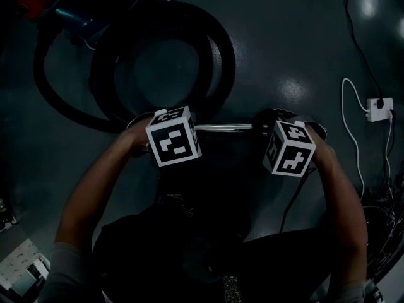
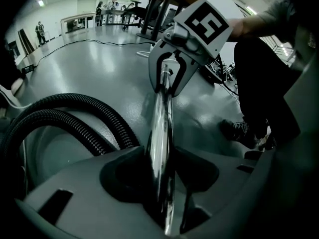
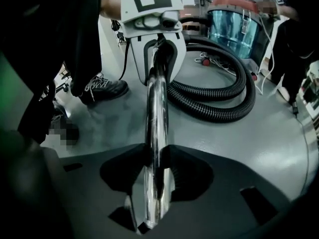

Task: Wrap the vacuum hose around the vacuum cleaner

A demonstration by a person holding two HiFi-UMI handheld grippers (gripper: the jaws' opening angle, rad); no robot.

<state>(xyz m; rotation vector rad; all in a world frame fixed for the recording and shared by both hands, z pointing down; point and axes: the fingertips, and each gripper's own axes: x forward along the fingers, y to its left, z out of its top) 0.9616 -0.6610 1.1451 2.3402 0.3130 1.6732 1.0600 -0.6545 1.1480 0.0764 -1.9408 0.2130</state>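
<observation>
A chrome vacuum tube hangs level above the floor between my two grippers. My left gripper is shut on its left end, and in the left gripper view the tube runs out from between the jaws to the right gripper opposite. My right gripper is shut on the other end. The black ribbed hose lies in loose loops on the floor ahead. The vacuum cleaner, red-topped with a blue canister, stands beyond the loops at the far left.
A white power socket with a white cable lies on the floor at the right. Dark cables trail at the right edge. My shoes stand close under the tube. Table legs and distant people stand far off.
</observation>
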